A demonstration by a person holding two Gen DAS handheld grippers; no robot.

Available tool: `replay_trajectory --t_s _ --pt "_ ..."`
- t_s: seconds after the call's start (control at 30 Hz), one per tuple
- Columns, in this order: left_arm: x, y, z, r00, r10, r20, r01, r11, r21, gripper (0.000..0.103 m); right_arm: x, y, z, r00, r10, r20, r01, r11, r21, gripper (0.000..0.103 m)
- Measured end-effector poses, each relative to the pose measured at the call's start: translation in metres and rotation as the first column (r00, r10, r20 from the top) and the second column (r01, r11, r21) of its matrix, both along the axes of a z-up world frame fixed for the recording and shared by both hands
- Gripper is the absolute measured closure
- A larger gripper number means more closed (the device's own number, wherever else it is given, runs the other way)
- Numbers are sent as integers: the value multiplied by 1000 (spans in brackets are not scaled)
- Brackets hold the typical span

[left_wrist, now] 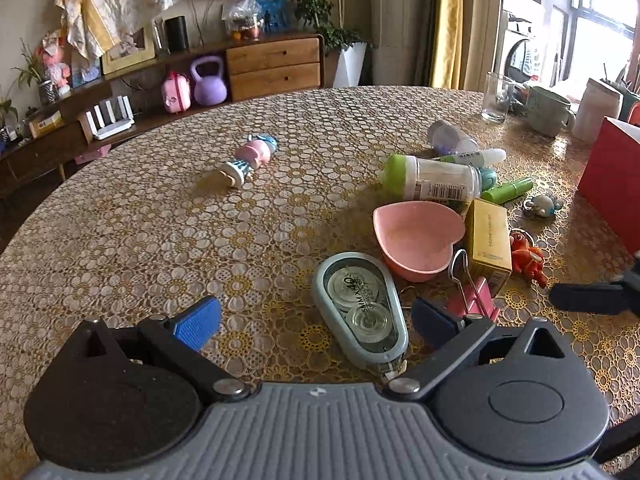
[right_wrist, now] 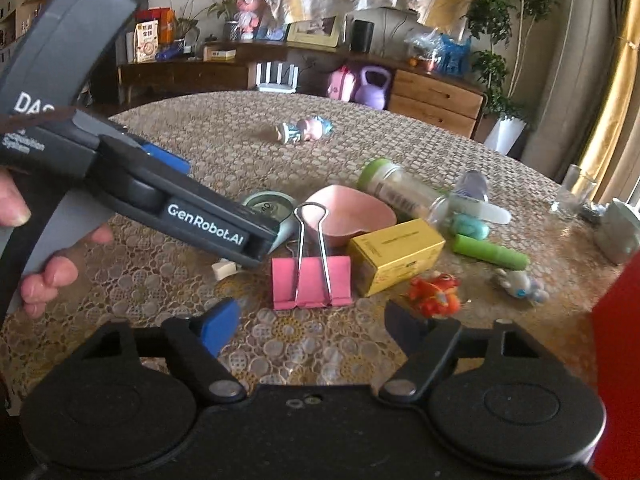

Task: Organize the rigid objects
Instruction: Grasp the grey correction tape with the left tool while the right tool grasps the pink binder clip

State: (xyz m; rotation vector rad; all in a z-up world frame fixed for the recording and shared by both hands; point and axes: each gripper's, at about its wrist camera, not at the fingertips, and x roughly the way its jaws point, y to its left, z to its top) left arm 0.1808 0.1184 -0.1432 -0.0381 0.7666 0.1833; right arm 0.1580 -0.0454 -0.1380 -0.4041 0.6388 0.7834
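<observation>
In the left wrist view my left gripper (left_wrist: 316, 320) is open just above the patterned table (left_wrist: 160, 240), its blue pads either side of a pale blue correction tape dispenser (left_wrist: 360, 304) without touching it. A pink binder clip (left_wrist: 476, 300) lies beside its right finger. In the right wrist view my right gripper (right_wrist: 314, 324) is open, with the pink binder clip (right_wrist: 312, 280) lying flat just beyond its fingertips, handles pointing away. The left gripper (right_wrist: 224, 206) reaches in from the left in a person's hand (right_wrist: 52, 272).
A pink heart bowl (left_wrist: 418, 240), yellow box (left_wrist: 490, 240), green-capped bottle (left_wrist: 432, 180), green tube (left_wrist: 508, 190) and orange toy (left_wrist: 528, 258) crowd the right. A doll (left_wrist: 250, 156) lies alone farther off. A red box (left_wrist: 612, 184), glass (left_wrist: 496, 98) and mug (left_wrist: 548, 110) stand at far right.
</observation>
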Motion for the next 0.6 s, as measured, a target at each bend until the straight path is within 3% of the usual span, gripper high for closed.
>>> replay_trajectory --t_s 0.37,0.5,0.6 --pt "15 2 -7 999 -32 -33 30 998 -49 21 20 13 -9 998 22 -65 -21 1000 11 31" --pt "18 2 -10 997 -54 -47 50 995 -85 33 30 16 -10 996 33 -83 -31 999 23 32" --pt "19 1 -11 997 -62 -43 59 995 -76 34 36 16 -10 995 39 -97 -36 999 34 33"
